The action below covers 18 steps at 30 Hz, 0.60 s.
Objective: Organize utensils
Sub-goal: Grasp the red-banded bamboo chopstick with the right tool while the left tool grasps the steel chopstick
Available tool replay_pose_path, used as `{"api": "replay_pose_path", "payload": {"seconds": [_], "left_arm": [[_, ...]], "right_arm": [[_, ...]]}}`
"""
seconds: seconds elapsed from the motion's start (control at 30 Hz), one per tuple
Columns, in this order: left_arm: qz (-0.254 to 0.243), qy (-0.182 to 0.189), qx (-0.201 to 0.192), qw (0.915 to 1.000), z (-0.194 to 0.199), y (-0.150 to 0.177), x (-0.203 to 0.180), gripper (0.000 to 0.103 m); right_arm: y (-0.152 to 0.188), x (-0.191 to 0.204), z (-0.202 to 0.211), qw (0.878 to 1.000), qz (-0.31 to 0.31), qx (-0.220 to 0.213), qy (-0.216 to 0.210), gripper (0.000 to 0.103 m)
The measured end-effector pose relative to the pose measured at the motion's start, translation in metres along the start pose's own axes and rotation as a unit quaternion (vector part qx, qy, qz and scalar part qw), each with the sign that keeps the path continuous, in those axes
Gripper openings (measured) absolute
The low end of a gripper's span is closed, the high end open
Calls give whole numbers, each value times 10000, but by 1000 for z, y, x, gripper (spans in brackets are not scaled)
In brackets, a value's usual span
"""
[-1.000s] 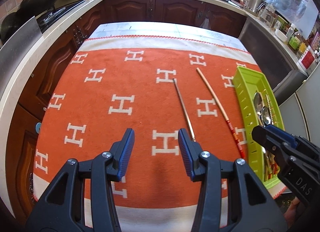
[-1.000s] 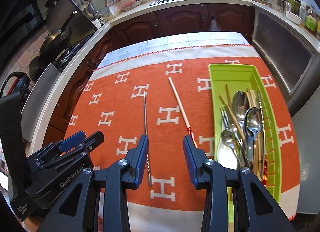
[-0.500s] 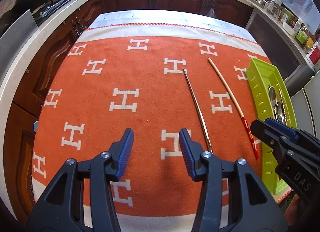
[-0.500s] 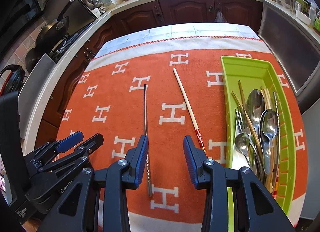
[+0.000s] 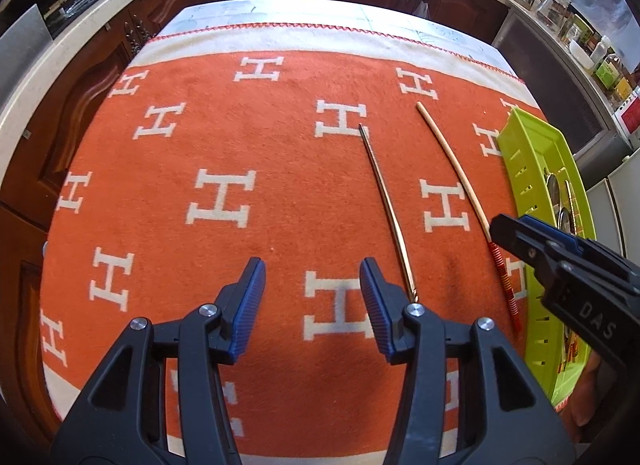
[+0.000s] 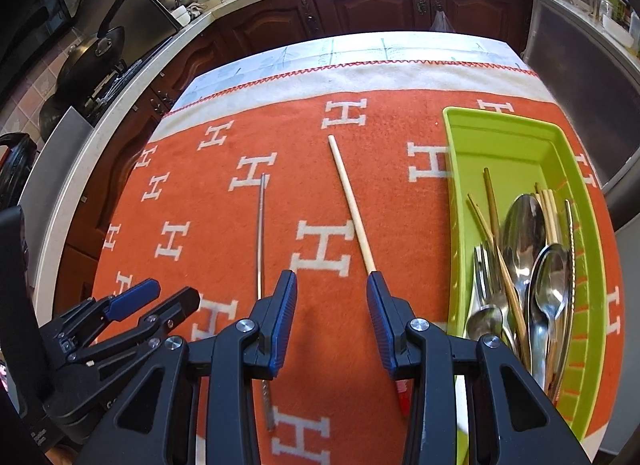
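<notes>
listing what i see: left gripper [image 5: 310, 297] hovers over the orange blanket [image 5: 240, 169] on the table, jaws wide, holding nothing. metal chopstick [image 5: 384, 205] lies just right of its right finger, near end beside that fingertip. wooden chopstick [image 5: 460, 181] with red-banded end lies farther right, near the green tray [image 5: 520, 169].

right gripper [image 6: 332, 313] also spread wide and empty, low over the blanket; the metal chopstick [image 6: 261, 233] passes under its left finger, the wooden chopstick [image 6: 352, 205] under its right finger.

right view alone shows tray [image 6: 500, 121] contents: spoons [image 6: 524, 233], a fork [image 6: 486, 273], chopsticks. left view shows only the tray's side wall.

both grippers point forward, tilted down at the table, side by side.
</notes>
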State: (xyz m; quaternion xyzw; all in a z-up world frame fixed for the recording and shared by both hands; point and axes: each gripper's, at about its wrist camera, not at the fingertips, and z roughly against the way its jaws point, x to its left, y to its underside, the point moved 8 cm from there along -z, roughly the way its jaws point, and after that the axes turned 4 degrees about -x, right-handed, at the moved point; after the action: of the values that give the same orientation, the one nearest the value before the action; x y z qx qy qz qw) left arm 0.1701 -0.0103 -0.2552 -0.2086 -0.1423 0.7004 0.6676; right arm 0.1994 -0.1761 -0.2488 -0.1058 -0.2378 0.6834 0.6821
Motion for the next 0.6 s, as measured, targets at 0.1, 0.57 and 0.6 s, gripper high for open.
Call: {"api": "replay_pose_path", "payload": {"seconds": [0.1, 0.57, 0.6], "left_arm": [[12, 85, 46, 10000, -5, -1, -3, 46], [-22, 264, 205, 9994, -23, -8, -21, 46], [-77, 264, 217, 9994, -25, -8, -25, 46]], "right_arm": [[-5, -4, -15, 10000, 0, 96, -7, 37], [-13, -1, -68, 9884, 1017, 611, 950, 34], [-11, 0, -69, 9865, 1124, 646, 997, 34]]}}
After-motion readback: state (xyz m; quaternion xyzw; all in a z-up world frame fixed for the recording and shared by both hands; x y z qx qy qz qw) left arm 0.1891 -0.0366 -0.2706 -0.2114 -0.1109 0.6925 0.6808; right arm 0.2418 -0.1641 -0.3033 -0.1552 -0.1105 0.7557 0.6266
